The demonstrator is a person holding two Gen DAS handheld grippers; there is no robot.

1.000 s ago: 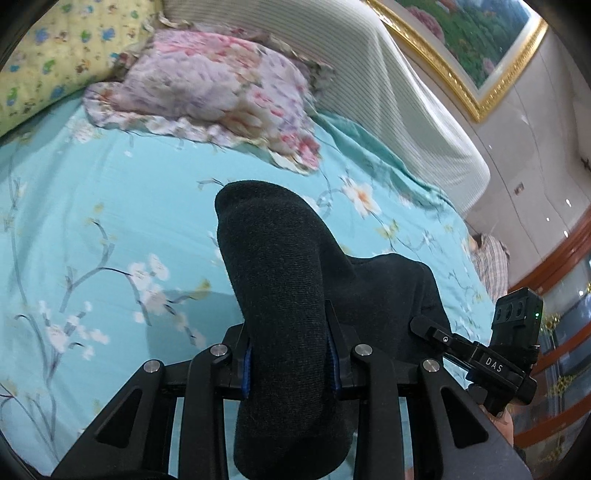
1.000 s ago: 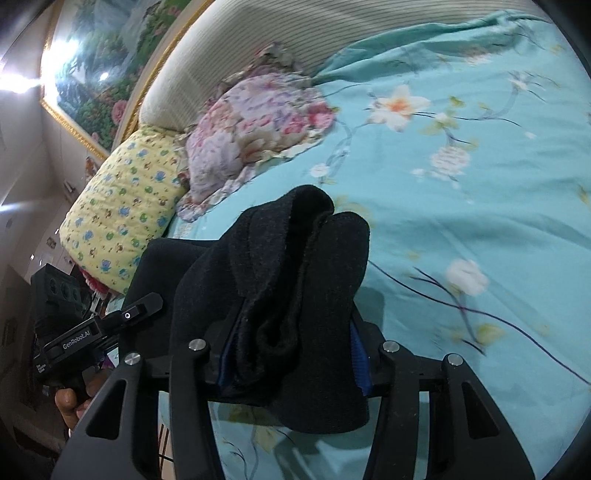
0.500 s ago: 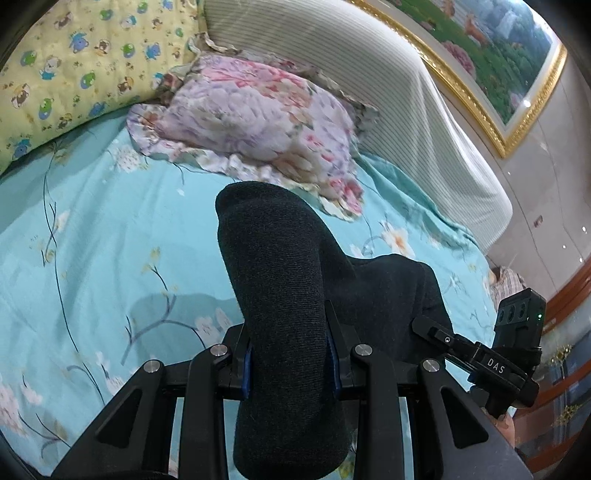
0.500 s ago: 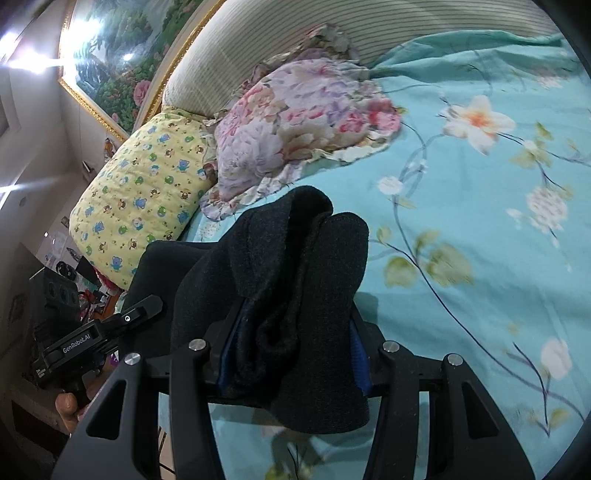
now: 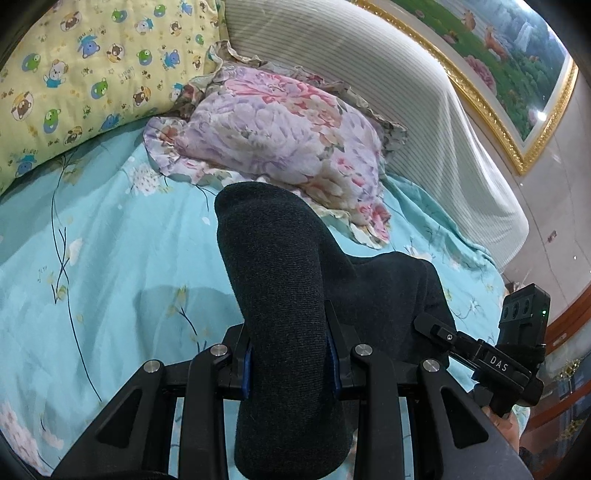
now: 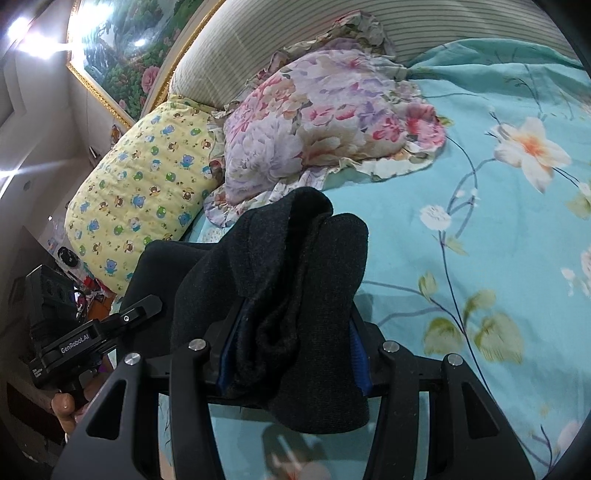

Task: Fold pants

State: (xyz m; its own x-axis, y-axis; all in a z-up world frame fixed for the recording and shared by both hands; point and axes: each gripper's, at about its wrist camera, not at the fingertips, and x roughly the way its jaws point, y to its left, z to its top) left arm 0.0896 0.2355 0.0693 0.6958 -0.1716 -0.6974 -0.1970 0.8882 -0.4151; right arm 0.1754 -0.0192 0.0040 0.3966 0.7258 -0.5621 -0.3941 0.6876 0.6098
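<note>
Floral pillow beyond gripped pants

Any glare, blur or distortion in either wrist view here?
Left wrist: even light, fisheye bends the headboard, pants sharp between the left gripper fingers. Right wrist: ceiling-light glare top left, bedsheet slightly soft low down, right gripper sharp.
</note>
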